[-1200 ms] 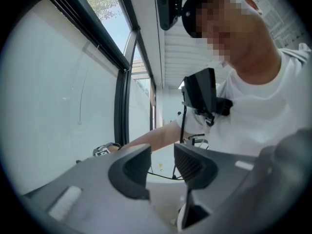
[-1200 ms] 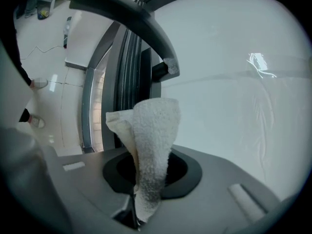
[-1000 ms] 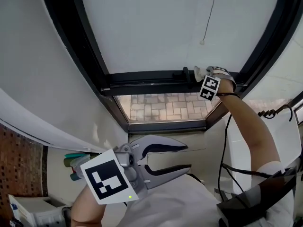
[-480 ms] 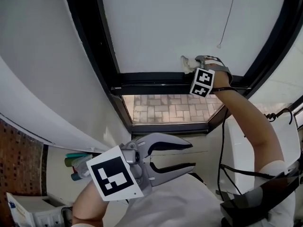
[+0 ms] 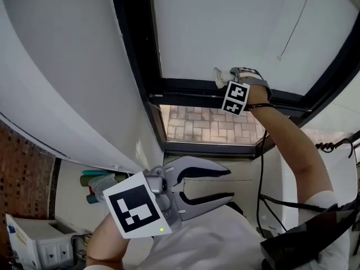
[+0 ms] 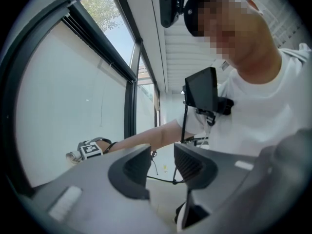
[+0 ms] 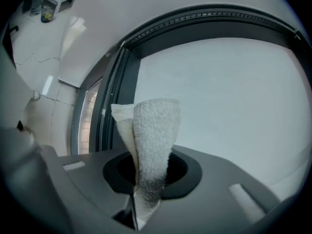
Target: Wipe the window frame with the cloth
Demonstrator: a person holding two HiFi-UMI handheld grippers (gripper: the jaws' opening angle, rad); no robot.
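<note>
My right gripper (image 5: 226, 82) is shut on a white terry cloth (image 5: 219, 77), held up at the top edge of the black window frame's horizontal bar (image 5: 185, 87). In the right gripper view the folded cloth (image 7: 151, 140) sticks out between the jaws of the right gripper (image 7: 147, 179), with the dark window frame (image 7: 114, 99) to its left and a pale pane behind. I cannot tell whether the cloth touches the bar. My left gripper (image 5: 229, 184) hangs low near my chest, open and empty. From the left gripper (image 6: 163, 168) view, the cloth (image 6: 73, 156) shows far off.
A pale blind (image 5: 225, 21) fills the window above the bar, with a thin pull cord (image 5: 279, 57) at the right. Brick paving (image 5: 214, 125) shows through the lower pane. Bottles (image 5: 94, 181) and a white box (image 5: 34, 246) sit low at the left. A black cable (image 5: 260, 173) hangs by my right arm.
My right gripper has carried the cloth leftward along the horizontal bar, closer to the frame's left corner. The left gripper has stayed open in the same spot.
</note>
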